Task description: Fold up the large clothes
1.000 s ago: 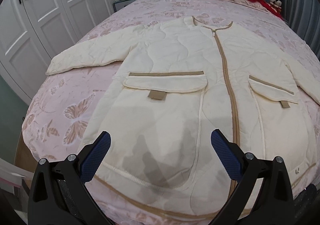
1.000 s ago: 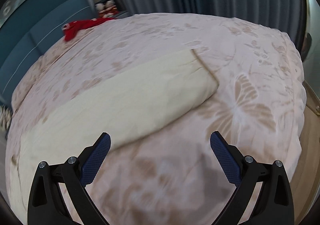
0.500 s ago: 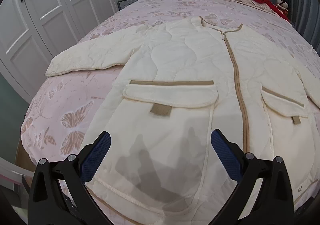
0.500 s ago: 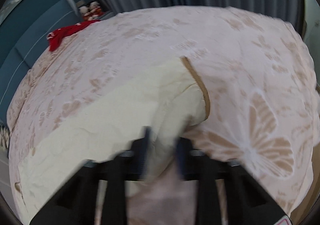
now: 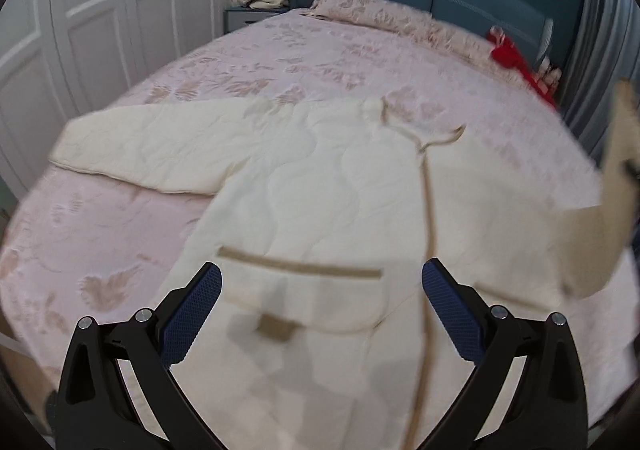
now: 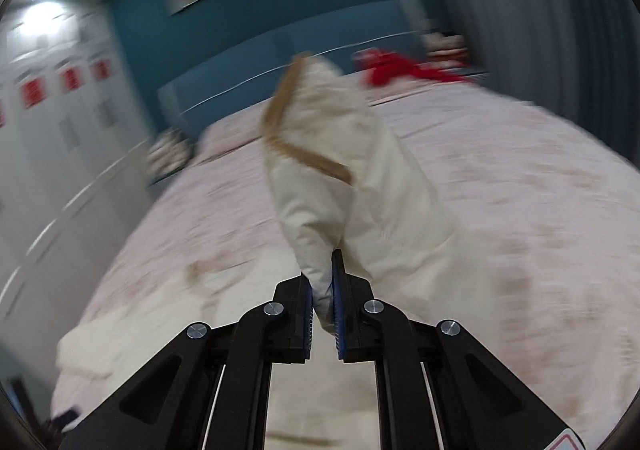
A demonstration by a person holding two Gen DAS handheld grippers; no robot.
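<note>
The left gripper (image 5: pixel 322 314) hangs low over the near hem of the cream quilted jacket with tan trim (image 5: pixel 320 189), its 2 blue-padded fingers (image 5: pixel 192 314) spread wide with nothing between them. The jacket lies front-up on the pink butterfly-print bedspread (image 5: pixel 120 230), 1 sleeve stretched out flat toward the white wardrobe doors (image 5: pixel 100 9). The right gripper (image 6: pixel 322 314) is pinched tight on the other sleeve (image 6: pixel 340 177), which stands lifted above the bed, its tan-edged cuff uppermost.
</note>
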